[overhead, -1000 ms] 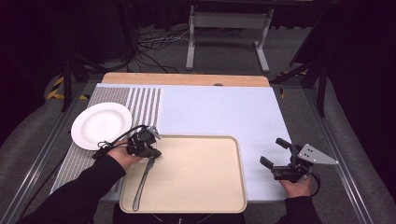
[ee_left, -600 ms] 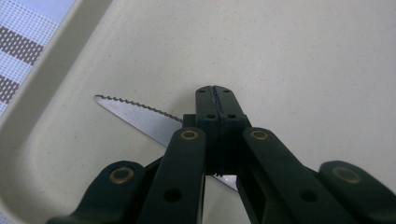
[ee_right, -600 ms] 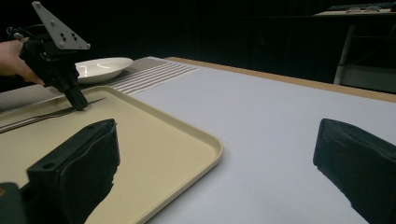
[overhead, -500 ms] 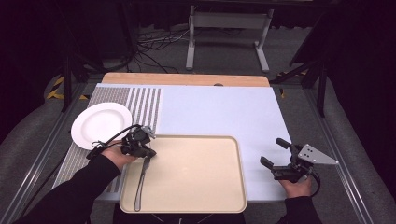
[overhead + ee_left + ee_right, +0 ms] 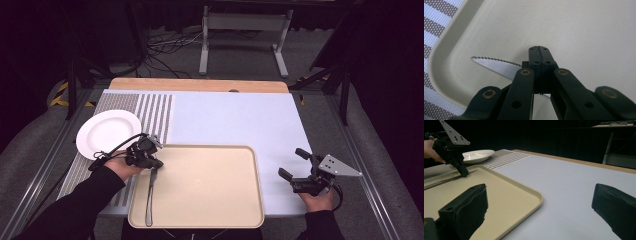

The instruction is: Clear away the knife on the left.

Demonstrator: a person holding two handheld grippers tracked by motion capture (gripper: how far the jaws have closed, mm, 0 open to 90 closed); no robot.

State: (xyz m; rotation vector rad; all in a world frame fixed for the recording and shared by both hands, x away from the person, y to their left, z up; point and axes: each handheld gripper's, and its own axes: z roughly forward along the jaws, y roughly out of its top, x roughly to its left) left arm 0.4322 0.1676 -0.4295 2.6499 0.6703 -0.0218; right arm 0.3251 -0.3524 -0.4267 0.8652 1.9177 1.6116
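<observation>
High view: 1 knife (image 5: 150, 197) pinched by left hand-held gripper (image 5: 151, 163), right hand-held gripper (image 5: 291, 171) spread, 1 tray (image 5: 210, 187).

Knife (image 5: 496, 66): the left gripper (image 5: 539, 53) covers the blade's rear part, and its handle is cut off by the bottom edge of the left gripper view. Whether the closed fingers (image 5: 534, 60) pinch the blade or only rest on it can't be told. In the high view the knife (image 5: 150, 200) is too small to make out its serrations. Tray (image 5: 524, 192): near end cut off by the bottom edge of the right gripper view. Right gripper (image 5: 539, 202): both fingers (image 5: 466, 207) are cropped there.
</observation>
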